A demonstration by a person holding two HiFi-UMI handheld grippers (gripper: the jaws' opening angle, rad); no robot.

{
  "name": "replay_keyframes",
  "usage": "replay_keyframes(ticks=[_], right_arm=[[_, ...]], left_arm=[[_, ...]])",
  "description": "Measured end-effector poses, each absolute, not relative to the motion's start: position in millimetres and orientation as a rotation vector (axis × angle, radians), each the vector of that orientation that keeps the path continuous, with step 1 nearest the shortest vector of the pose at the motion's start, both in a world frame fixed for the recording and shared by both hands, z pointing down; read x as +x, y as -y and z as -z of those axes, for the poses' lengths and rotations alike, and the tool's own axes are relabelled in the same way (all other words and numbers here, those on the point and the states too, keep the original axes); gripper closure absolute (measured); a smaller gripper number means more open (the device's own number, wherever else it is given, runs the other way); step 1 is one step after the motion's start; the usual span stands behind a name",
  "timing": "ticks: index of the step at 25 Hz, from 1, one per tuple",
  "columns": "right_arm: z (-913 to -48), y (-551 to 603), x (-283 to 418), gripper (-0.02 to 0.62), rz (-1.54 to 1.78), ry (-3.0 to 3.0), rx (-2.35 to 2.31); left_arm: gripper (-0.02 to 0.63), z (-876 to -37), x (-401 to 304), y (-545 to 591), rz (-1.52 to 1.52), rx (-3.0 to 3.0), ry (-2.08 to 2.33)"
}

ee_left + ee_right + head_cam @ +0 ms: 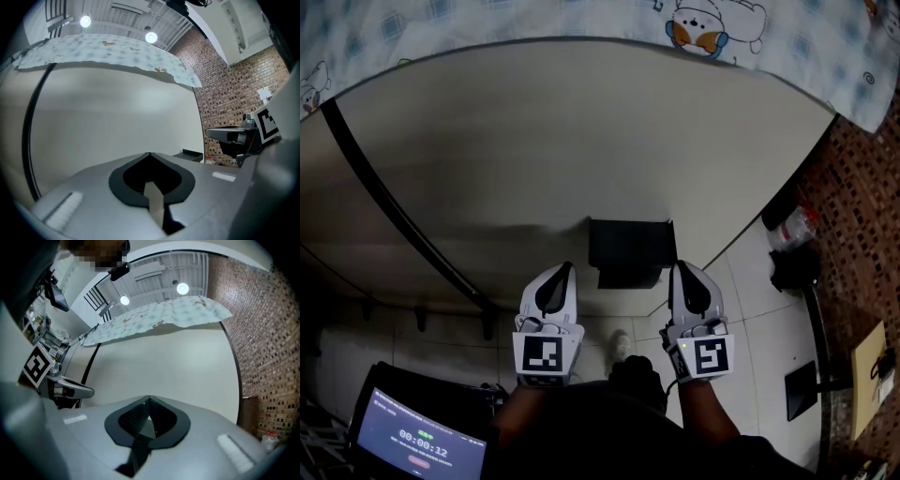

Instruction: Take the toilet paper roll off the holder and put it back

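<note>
Left gripper (562, 275): jaws pressed together tip to tip with nothing between them. It points at the beige partition wall (581, 141), just left of the holder.
Right gripper (682, 272): jaws also closed and empty. It is level with its partner, just right of the holder.
Holder (628, 251): a black box on the wall, between the two gripper tips and slightly ahead of them. From the left gripper view its top shows just right of the jaws.
Toilet paper roll: not visible in any view. My guess is that it sits inside or under the black box, hidden from above.
Surroundings: a printed cloth (534, 19) is draped over the top of the wall, far ahead of both tools. A plastic bottle (794, 225) stands on the tiled floor, well right of the right gripper. A tablet screen (417, 441) lies behind and left of the left gripper.
Step in hand: most likely the approach, since neither tool touches the holder and the roll is not yet off.
Doing it well: open one gripper before reaching in, because closed jaws can only push. Drop that tool low enough for its camera to find the roll first. Grip the roll lightly, since soft paper crushes. Draw it along the spindle's axis rather than straight out from the wall.
Other tool: it could brace the side of the box so the holder does not shift.
Risk: reaching in blind could knock the box or snag loose paper.
</note>
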State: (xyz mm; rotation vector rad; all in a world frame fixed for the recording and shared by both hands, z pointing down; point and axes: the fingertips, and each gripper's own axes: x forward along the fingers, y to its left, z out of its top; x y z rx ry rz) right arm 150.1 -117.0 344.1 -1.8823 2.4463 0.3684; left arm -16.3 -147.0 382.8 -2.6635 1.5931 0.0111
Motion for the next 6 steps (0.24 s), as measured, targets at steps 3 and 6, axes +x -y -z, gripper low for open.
replay_keyframes(ticks=[3,6], right_arm=[[-343.1,116.1,147.0,0.595,-0.393,-2.449,-1.882],[-342.7,117.1,146.1,0.595,-0.402,-2.448,-1.886]], left_arm=[[0.588,-382.3,-13.9,146.8,-0.019,-2.670,-1.586],[0.588,-382.3,-12.0,147.3,-0.019,-2.678,-1.582]])
